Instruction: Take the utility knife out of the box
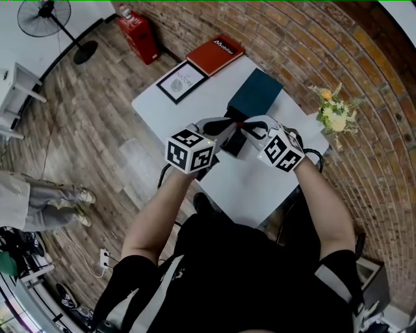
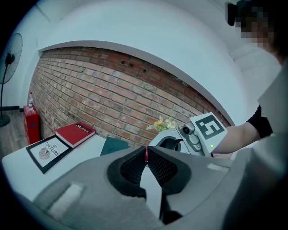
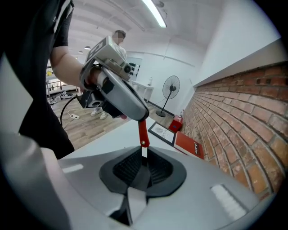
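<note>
I hold a slim red utility knife [image 3: 142, 131] between my two grippers, above the white table [image 1: 260, 188]. In the left gripper view only its thin red edge [image 2: 146, 155] shows, pinched between the pads of my left gripper [image 2: 146, 153]. In the right gripper view the left gripper [image 3: 140, 117] holds the red handle from above. The knife's silver end runs down into my right gripper [image 3: 143, 157], whose pads press on it. Both grippers [image 1: 237, 127] meet in the head view just in front of the dark teal box [image 1: 255, 92].
A red book [image 1: 216, 54] and a framed print [image 1: 181, 81] lie at the table's far left. A small flower bunch [image 1: 335, 114] stands at the right edge by the brick wall. A red fire extinguisher [image 1: 138, 36] and a fan [image 1: 45, 16] stand on the floor beyond.
</note>
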Motion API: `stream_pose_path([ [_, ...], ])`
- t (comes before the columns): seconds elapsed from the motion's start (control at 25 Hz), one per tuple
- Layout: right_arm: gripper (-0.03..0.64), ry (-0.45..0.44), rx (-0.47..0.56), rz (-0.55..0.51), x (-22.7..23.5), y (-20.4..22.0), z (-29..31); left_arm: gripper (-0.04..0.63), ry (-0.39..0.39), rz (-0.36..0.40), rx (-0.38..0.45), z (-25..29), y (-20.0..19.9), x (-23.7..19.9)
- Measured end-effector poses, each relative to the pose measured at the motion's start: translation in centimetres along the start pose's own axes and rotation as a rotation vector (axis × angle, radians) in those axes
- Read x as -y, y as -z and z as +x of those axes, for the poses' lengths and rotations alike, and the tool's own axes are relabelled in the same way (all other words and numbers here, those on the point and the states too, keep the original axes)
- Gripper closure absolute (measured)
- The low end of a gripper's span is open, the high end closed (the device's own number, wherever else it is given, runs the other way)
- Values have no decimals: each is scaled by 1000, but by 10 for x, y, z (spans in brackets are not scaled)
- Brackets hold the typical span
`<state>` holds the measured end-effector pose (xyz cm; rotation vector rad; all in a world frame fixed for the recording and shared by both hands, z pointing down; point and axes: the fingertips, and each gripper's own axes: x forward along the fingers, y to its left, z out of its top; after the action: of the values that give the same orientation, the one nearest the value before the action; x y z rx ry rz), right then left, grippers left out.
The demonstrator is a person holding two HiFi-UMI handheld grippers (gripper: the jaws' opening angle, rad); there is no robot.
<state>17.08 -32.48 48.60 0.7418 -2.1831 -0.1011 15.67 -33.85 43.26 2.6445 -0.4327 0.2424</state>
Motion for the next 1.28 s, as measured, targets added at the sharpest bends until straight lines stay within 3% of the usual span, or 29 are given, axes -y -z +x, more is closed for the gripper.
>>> stream_pose_path([
  [0.36, 580, 42, 120, 14, -14, -34, -40, 575, -18, 92, 14, -13, -17, 42],
  [0.56, 580, 76, 207, 70, -20, -36, -69, 577, -101, 146, 67, -33, -34, 59],
  [1.0, 615, 182, 441, 343, -14, -36, -139, 575, -346, 144, 181, -101, -44, 78],
  [1.28, 615, 317, 575, 486, -5, -59, -167, 575, -416, 190, 208, -151, -49, 68],
])
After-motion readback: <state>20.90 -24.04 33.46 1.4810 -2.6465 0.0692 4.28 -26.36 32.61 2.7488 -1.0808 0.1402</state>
